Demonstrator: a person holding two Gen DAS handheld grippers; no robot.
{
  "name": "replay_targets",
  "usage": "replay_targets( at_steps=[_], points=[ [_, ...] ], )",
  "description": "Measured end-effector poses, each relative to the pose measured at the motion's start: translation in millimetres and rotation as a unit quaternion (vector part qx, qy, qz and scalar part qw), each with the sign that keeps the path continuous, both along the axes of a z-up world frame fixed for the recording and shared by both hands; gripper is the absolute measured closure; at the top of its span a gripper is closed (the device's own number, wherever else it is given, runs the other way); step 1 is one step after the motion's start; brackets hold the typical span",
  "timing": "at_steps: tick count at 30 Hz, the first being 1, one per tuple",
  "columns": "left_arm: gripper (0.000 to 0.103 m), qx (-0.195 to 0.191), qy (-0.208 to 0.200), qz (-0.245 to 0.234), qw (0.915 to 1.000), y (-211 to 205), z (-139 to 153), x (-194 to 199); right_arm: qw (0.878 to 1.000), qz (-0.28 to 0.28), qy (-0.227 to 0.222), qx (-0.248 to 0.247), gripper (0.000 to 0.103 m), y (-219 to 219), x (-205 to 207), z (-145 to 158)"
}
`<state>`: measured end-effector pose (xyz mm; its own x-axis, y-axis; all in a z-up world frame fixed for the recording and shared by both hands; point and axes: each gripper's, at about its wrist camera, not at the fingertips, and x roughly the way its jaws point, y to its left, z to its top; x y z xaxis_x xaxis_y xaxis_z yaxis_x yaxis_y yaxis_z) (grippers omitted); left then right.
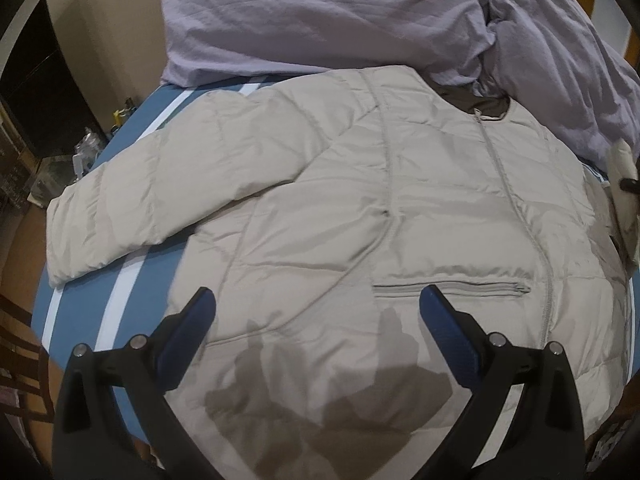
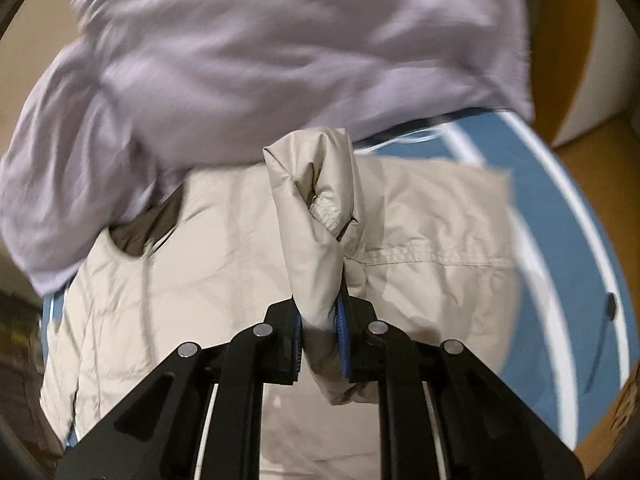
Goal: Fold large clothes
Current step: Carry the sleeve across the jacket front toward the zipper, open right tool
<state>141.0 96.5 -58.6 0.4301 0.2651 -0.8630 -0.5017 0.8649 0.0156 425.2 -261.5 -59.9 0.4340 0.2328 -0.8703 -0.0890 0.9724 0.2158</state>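
While left gripper fingers gape, right gripper pinches jacket sleeve.

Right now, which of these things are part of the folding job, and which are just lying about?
Part of the job:
- beige jacket, spread on the blue table
- its sleeve, pinched in the right gripper
- left gripper, open above the jacket

Just lying about:
- lilac garment, heaped at the table's far side
- clutter beyond the table's edge
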Motion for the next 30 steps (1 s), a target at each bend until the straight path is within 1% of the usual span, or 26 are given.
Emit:
replay_targets(
  at_steps=[5,13,19,21,23,26,27,28,30],
  points=[
    [0.002,0.001,-0.001,0.013,0.9999,11,0,-10,0.997,0.067,0.028,0.01,0.088,64,-21,-16],
    [0.002,0.002,0.002,0.029,0.9996,22,-1,-21,0.989,0.143,0.044,0.019,0.088,148,-48,-22],
    [0.002,0.0,0.002,0.038,0.9993,29,-1,-27,0.983,0.178,0.046,0.025,0.088,187,-58,-21],
    [0.002,-0.001,0.003,0.042,0.9991,32,-2,-29,0.981,0.186,0.053,0.026,0.088,196,-63,-26],
    [0.002,-0.003,0.004,0.045,0.999,35,-3,-31,0.978,0.201,0.061,0.009,0.088,209,-70,-37],
    [0.002,-0.003,0.005,0.048,0.9988,39,-4,-32,0.974,0.218,0.053,-0.012,0.083,219,-78,-44],
    [0.002,-0.002,0.004,0.049,0.9988,40,-4,-33,0.974,0.221,0.049,-0.013,0.079,219,-80,-41],
    [0.002,-0.002,0.004,0.051,0.9987,43,-4,-34,0.973,0.225,0.051,-0.004,0.073,219,-80,-38],
    [0.002,0.0,0.003,0.058,0.9983,50,-4,-36,0.973,0.224,0.052,0.022,0.069,214,-78,-28]
  ],
)
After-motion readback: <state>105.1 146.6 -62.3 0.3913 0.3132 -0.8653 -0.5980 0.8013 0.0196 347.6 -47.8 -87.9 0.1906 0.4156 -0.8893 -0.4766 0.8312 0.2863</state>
